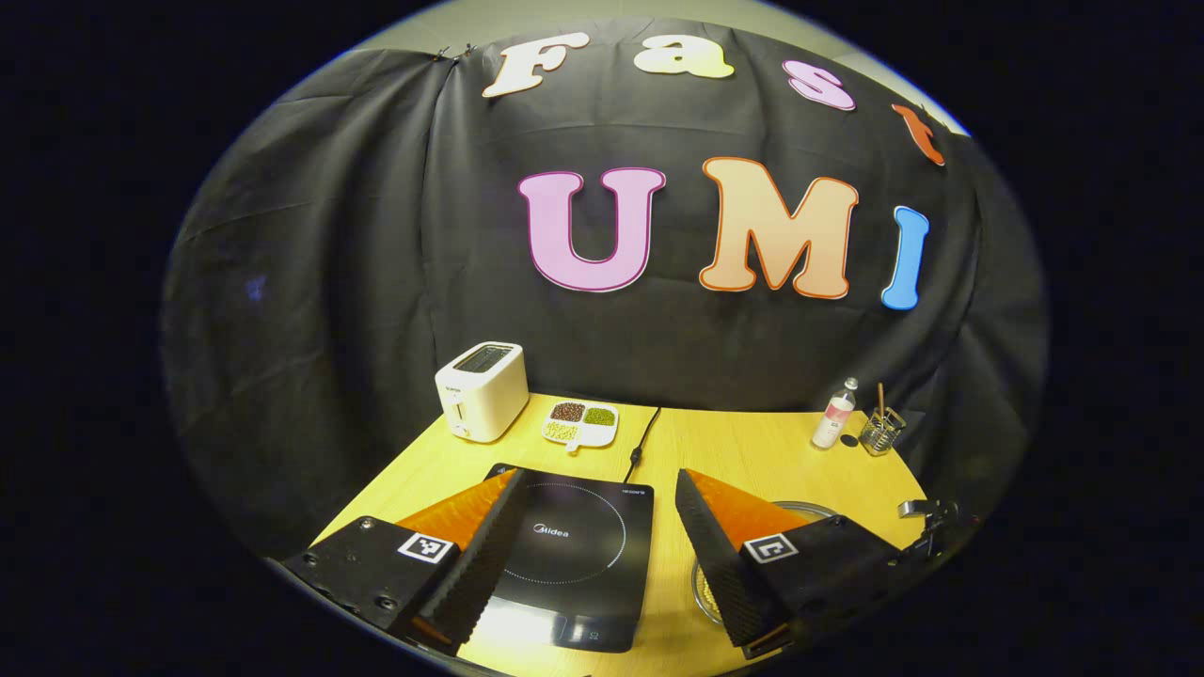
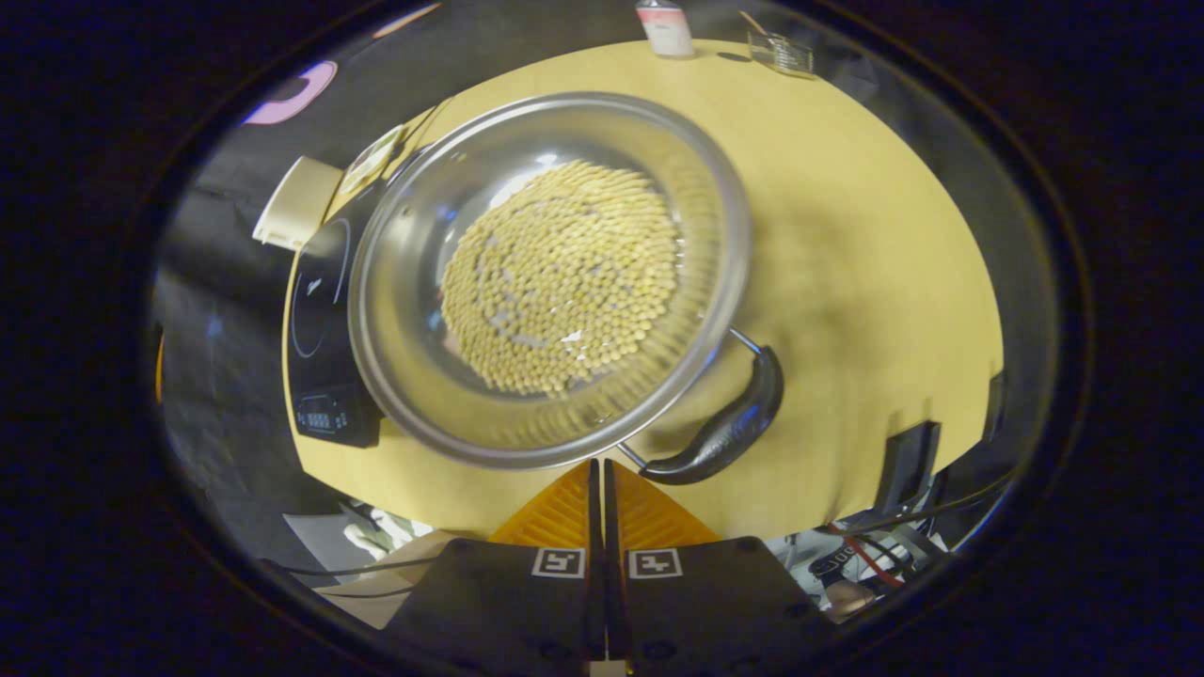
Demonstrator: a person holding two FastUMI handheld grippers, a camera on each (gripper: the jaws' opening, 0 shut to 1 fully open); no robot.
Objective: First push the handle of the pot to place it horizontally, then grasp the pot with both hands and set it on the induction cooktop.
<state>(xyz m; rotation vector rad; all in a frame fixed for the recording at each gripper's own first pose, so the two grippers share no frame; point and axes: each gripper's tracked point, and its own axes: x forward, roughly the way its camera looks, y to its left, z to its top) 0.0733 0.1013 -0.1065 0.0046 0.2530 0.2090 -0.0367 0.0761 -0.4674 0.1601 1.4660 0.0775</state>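
- Your left gripper (image 1: 588, 545), fingers apart, hovers over the induction cooktop (image 1: 574, 555); toaster (image 1: 482, 390) far left.
- Your right gripper (image 2: 597, 470), fingers together, looks down into the pot (image 2: 550, 277) of beans, near its handle (image 2: 729, 428), on the tabletop (image 2: 875, 282) right of the cooktop.

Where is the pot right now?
In the right gripper view the pot sits on the table just right of the induction cooktop, not on it, directly ahead of the shut right claw.

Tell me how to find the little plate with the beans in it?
Start at the yellow table and look toward its back edge, by the black cloth wall. There, a white toaster stands on the left, and the white plate lies flat just right of it, behind the black induction cooktop. It alone is split into compartments, holding brown, green and pale beans.
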